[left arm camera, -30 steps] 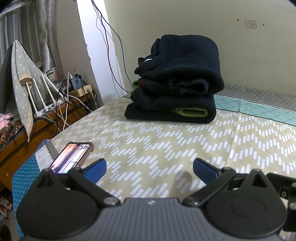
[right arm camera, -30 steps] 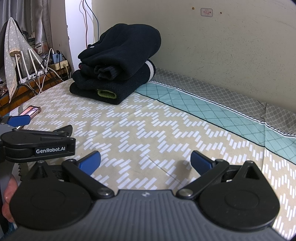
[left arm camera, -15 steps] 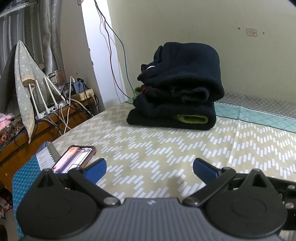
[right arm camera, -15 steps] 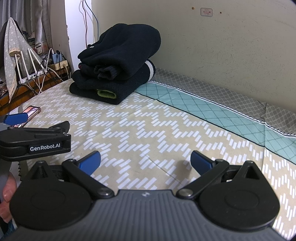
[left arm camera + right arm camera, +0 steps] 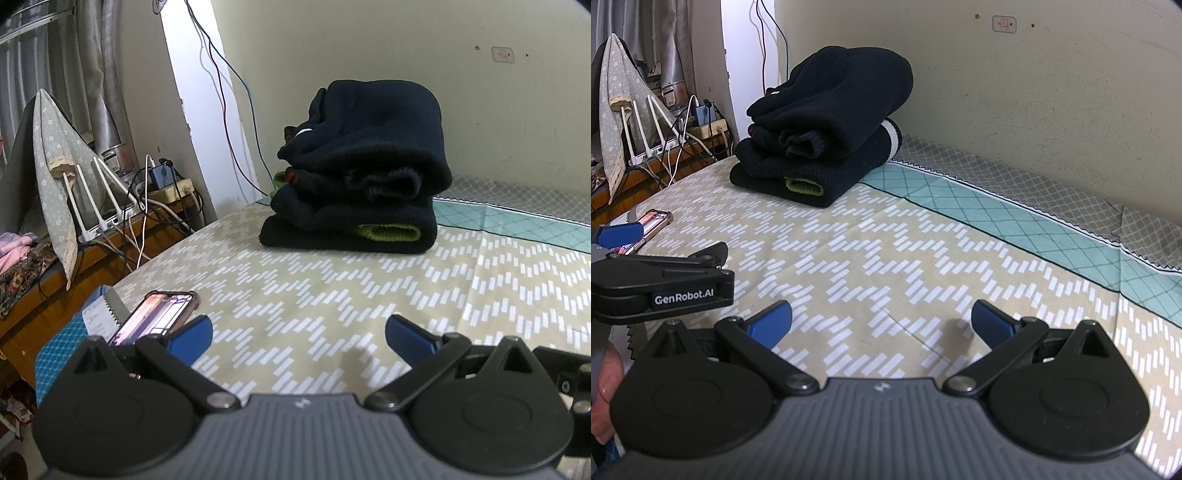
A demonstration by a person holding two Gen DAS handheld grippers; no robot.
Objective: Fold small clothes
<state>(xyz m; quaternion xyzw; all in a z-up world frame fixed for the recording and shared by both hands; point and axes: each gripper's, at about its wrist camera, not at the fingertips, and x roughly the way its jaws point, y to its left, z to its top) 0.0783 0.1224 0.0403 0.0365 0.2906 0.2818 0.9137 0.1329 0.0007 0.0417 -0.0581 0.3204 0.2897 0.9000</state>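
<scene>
A stack of folded dark clothes with a green cuff showing sits at the far side of the patterned bed sheet, near the wall; it also shows in the right wrist view. My left gripper is open and empty, low over the sheet, well short of the stack. My right gripper is open and empty over the sheet. The left gripper's body shows at the left of the right wrist view.
A phone lies on the sheet by the bed's left edge, just beyond my left finger; it also shows in the right wrist view. A wooden side table with a router, cables and a power strip stands left. The wall runs behind the bed.
The left gripper has drawn back and tilted slightly, so the stack sits a little higher in its view. The right gripper has barely moved. Both stay open.
</scene>
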